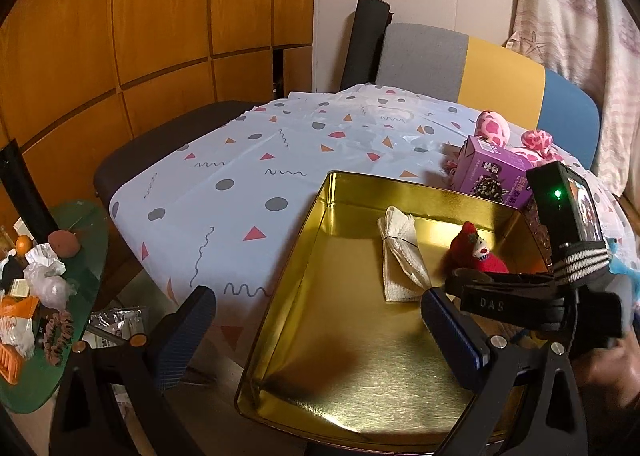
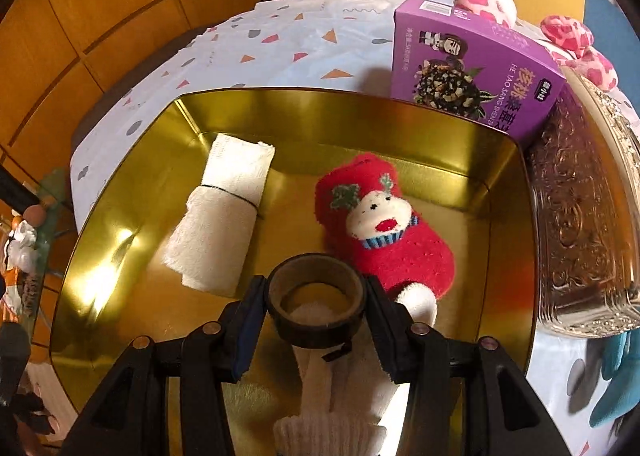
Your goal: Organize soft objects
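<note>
A gold tin tray lies on the patterned tablecloth. In it lie a rolled white cloth tied with a black band and a red Christmas sock. My right gripper is shut on a dark tape roll and holds it over the tray, just in front of the sock; a white knitted glove lies beneath it. My left gripper is open and empty above the tray's near left edge.
A purple snack box leans on the tray's far right rim. An embossed metal lid stands right of the tray. Pink spotted plush toys lie behind. A blue plush is at right. A cluttered green side table is at left.
</note>
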A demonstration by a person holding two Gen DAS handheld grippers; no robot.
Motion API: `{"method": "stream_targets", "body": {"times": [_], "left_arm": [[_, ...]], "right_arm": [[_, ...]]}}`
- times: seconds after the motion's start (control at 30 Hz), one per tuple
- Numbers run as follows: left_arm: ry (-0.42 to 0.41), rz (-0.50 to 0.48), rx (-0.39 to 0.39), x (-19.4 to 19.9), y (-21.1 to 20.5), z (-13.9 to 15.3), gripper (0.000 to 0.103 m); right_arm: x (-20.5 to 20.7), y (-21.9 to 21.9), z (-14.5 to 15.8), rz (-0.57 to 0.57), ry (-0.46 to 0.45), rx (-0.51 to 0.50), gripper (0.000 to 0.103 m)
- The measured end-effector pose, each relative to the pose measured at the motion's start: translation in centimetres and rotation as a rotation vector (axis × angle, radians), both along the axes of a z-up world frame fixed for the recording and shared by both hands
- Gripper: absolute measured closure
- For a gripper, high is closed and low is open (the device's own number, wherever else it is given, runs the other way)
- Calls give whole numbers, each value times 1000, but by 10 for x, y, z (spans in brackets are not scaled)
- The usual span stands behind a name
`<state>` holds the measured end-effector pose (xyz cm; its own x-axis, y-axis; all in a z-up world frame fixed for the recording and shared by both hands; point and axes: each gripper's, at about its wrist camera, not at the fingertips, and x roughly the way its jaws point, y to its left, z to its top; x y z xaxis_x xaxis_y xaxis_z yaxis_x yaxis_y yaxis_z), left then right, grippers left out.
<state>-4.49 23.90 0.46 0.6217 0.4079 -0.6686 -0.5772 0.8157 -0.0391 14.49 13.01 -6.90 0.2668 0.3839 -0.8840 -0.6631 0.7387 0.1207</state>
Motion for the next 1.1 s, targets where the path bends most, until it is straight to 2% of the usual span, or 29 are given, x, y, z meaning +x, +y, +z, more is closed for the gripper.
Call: {"method": "stream_targets", "body": {"times": [0.2,0.33,0.7,1.1], "left_arm": [[-6,-2,8,0,-1,2,0],[-8,-11,11,0,-4,4,0],[-10,-51,16,2,-21,8,0],[2,-131,47,14,-53,14,0]], "right_arm": [[2,-6,8,-5,7,34,53],[1,-17,20,-30,1,76,40],[-4,-67,56,-107,-69,165,39],[-1,-151,93,-234,-162,224,38]]}}
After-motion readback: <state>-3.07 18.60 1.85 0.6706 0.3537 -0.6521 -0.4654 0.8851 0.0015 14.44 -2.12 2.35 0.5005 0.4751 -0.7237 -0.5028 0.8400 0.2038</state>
